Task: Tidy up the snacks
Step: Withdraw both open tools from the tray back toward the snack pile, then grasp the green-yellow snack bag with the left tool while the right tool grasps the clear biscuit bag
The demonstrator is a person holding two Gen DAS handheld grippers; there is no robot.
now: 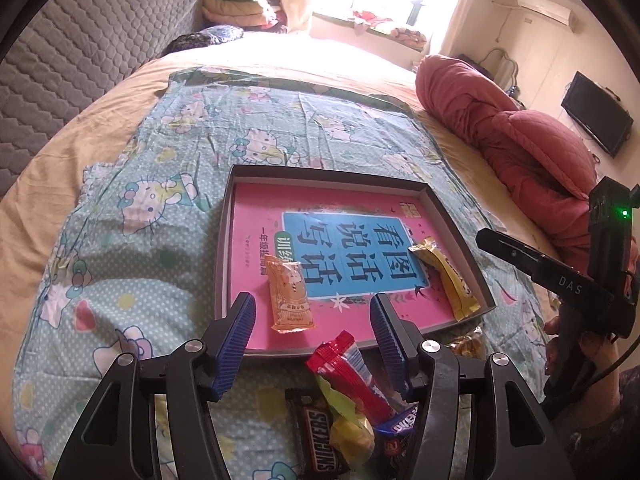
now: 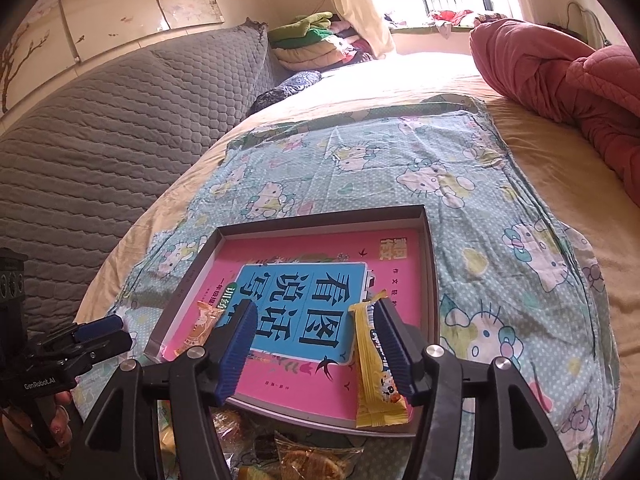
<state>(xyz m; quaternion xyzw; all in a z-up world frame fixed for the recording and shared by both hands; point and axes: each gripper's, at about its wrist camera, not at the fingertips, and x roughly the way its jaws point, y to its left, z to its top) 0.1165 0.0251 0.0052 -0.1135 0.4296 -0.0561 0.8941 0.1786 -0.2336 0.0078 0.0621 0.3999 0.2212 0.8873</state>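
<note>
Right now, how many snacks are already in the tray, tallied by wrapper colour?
Orange wrapper: 1, the orange packet on the pink book's left side.
Yellow wrapper: 1, the yellow bar by the tray's right wall.
Total: 2 in the tray. The pile of other snacks lies outside, on the near side.
</note>
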